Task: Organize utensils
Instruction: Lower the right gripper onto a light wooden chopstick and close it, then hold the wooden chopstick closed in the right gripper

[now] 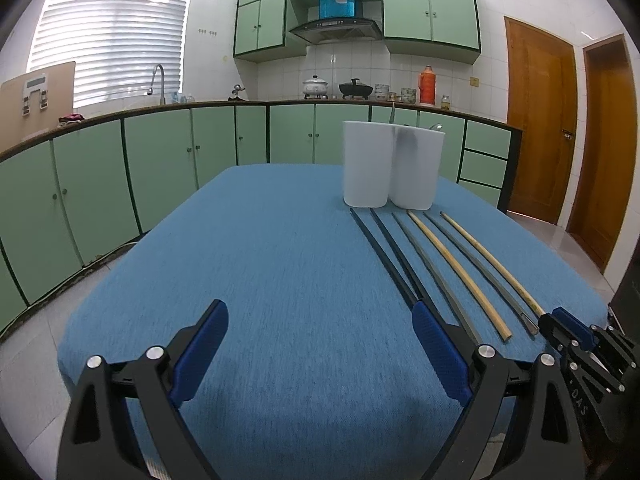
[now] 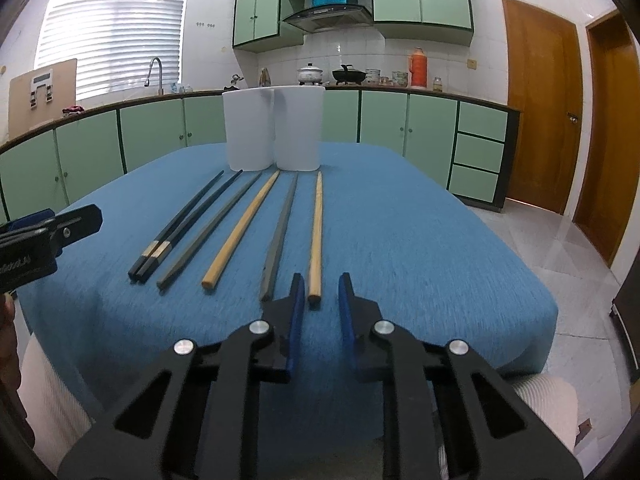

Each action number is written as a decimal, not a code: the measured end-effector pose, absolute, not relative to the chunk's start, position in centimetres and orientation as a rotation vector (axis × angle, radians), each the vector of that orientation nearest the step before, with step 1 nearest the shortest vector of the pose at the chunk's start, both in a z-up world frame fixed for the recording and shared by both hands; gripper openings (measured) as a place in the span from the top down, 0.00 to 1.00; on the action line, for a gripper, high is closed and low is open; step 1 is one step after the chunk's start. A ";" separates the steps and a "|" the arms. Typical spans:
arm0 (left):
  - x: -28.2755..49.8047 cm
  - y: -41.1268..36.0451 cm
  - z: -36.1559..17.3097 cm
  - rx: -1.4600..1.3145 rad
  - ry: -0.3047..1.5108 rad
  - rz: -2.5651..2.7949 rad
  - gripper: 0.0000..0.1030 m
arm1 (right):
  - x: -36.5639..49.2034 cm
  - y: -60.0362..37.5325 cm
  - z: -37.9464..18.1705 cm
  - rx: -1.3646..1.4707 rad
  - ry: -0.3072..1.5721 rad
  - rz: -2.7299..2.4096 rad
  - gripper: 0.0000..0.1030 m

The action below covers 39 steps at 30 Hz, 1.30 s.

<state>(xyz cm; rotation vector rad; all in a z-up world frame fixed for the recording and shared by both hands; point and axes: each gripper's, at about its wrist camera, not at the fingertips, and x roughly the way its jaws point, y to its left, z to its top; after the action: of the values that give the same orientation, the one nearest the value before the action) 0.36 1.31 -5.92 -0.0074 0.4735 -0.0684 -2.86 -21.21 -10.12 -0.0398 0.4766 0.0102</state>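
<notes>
You are going for the long tan wooden chopstick — your right gripper has jaws apart around its end. Squeeze next, then lift toward the two white plastic cups.

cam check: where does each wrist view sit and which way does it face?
Left wrist: on the left gripper, facing across the blue table toward the white containers; its own jaws wide open, right gripper at frame right.
Right wrist: on the right gripper, same heading; narrow jaws flank the rightmost wooden chopstick.
Shared: chopsticks, containers, kitchen counter.
</notes>
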 end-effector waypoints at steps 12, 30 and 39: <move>0.1 1.2 -6.1 -0.003 0.482 -0.076 0.12 | -2.8 -21.0 -10.0 -0.048 0.487 0.016 0.94; -0.3 -0.7 -7.5 0.026 0.568 -0.148 0.17 | -2.9 -21.1 -10.1 -0.039 0.494 0.026 0.94; -0.5 0.3 -7.6 0.009 0.584 -0.138 0.20 | -2.8 -21.3 -10.1 -0.036 0.495 0.026 0.94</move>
<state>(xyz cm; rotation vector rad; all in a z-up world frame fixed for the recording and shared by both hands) -0.49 0.28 -7.61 0.0086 0.5838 -0.1379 -2.77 -21.33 -10.05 -0.0357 0.4948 0.0260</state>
